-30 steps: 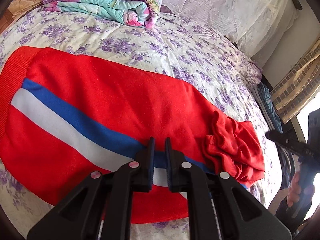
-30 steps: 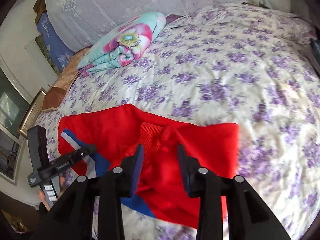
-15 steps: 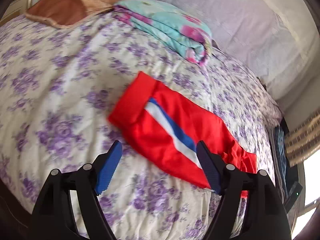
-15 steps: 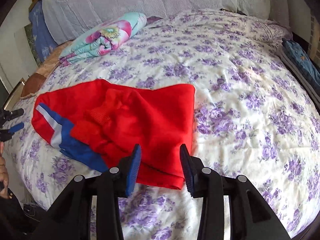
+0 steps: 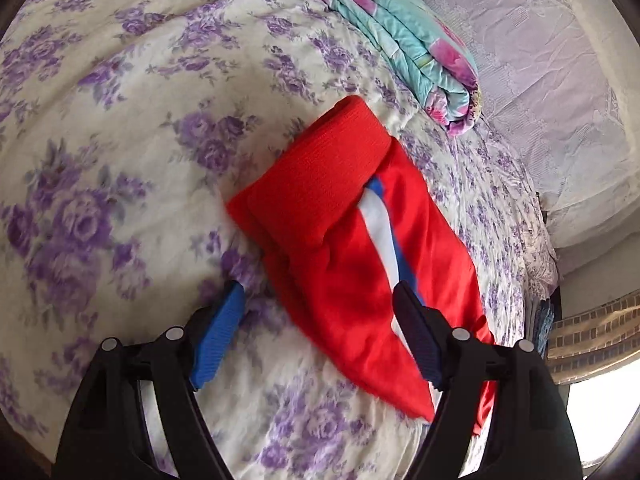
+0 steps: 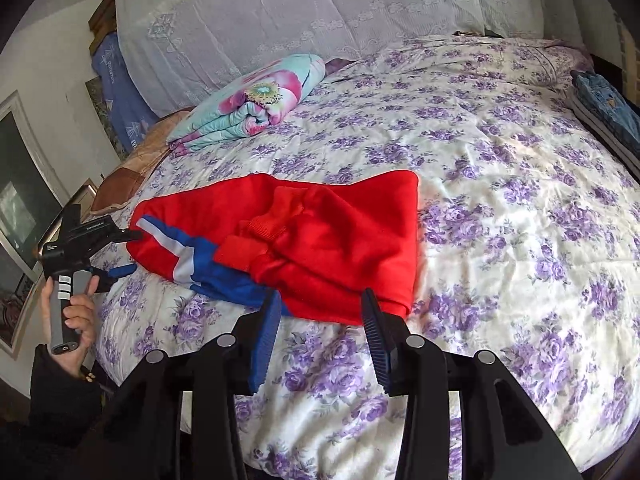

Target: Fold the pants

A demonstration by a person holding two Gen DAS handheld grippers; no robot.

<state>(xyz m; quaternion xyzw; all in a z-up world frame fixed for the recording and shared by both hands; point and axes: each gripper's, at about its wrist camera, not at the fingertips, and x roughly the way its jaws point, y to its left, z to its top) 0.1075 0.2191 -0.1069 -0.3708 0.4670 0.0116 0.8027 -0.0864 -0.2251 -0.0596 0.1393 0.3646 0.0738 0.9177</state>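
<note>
Red pants (image 5: 340,240) with a blue and white side stripe lie folded on the floral bed, also in the right wrist view (image 6: 320,236). The ribbed waistband (image 5: 320,184) is toward my left gripper; the bunched cuffs (image 6: 272,232) lie on top in the right view. My left gripper (image 5: 320,316) is open and empty just above the pants' near edge. My right gripper (image 6: 318,312) is open and empty at the pants' front edge. The left gripper also shows in the right wrist view (image 6: 120,252), open beside the waistband.
A folded turquoise floral blanket (image 6: 248,104) lies at the head of the bed near the white lace pillows (image 6: 300,12). A brown cushion (image 6: 132,168) lies at the left. Folded blue clothes (image 6: 604,100) lie at the right edge. The purple-flowered bedspread (image 6: 520,200) surrounds the pants.
My left gripper opened, left the stripe and swung round to the waistband end, then closed in on it. My right gripper pulled back from the cuffs and opened wider.
</note>
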